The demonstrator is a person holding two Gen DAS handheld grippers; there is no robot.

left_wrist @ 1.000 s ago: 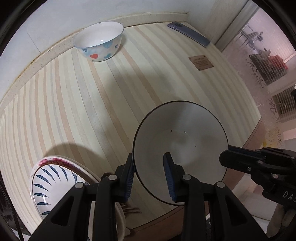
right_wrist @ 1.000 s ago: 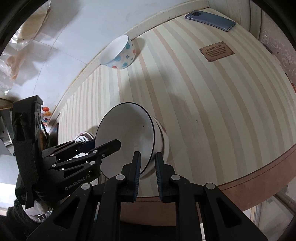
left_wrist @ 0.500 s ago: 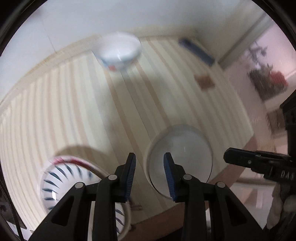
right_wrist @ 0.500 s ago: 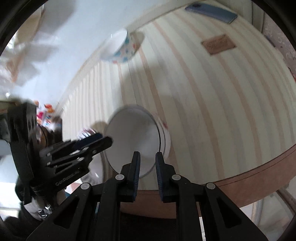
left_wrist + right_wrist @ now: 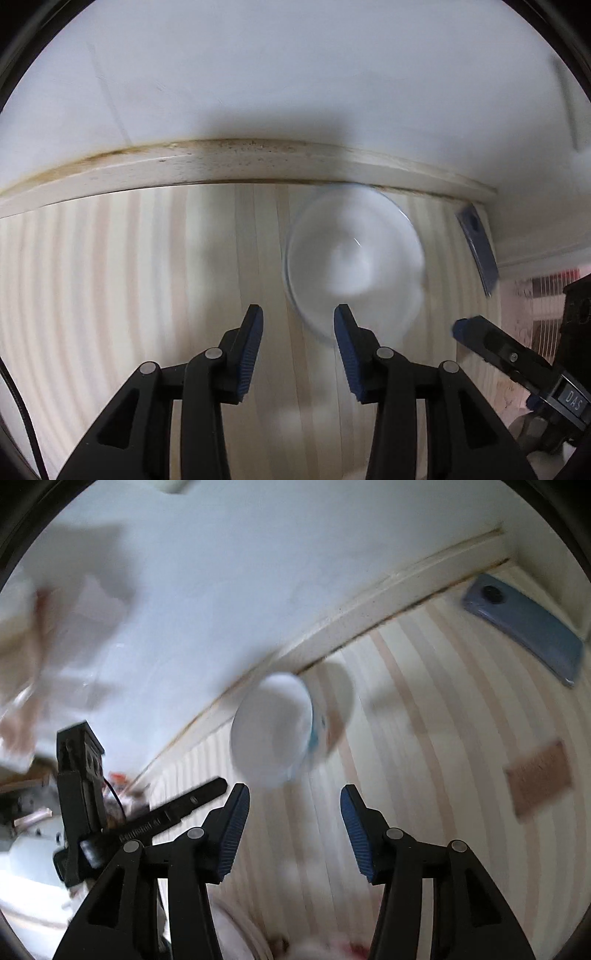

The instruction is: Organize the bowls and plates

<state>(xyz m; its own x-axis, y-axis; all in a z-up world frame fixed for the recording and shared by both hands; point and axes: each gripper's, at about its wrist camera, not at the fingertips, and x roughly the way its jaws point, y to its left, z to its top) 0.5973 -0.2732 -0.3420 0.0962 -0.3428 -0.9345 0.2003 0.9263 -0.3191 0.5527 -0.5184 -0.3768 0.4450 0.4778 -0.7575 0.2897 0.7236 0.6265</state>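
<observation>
White bowl [image 5: 354, 258] with coloured spots blurred, at 12 o'clock on striped table [image 5: 147, 277] by wall. Left gripper [image 5: 298, 347], right gripper [image 5: 291, 823] both spread, empty. Bowl ungrabbed; stacking pending.

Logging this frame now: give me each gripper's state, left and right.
Left gripper: open, holding nothing; the white bowl sits ahead by the wall.
Right gripper: open, holding nothing.

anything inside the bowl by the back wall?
Nothing visible inside the bowl: the left wrist view shows a plain white interior, though motion blur could hide small bits. It sits on the striped table; the spot beneath it is covered.
</observation>
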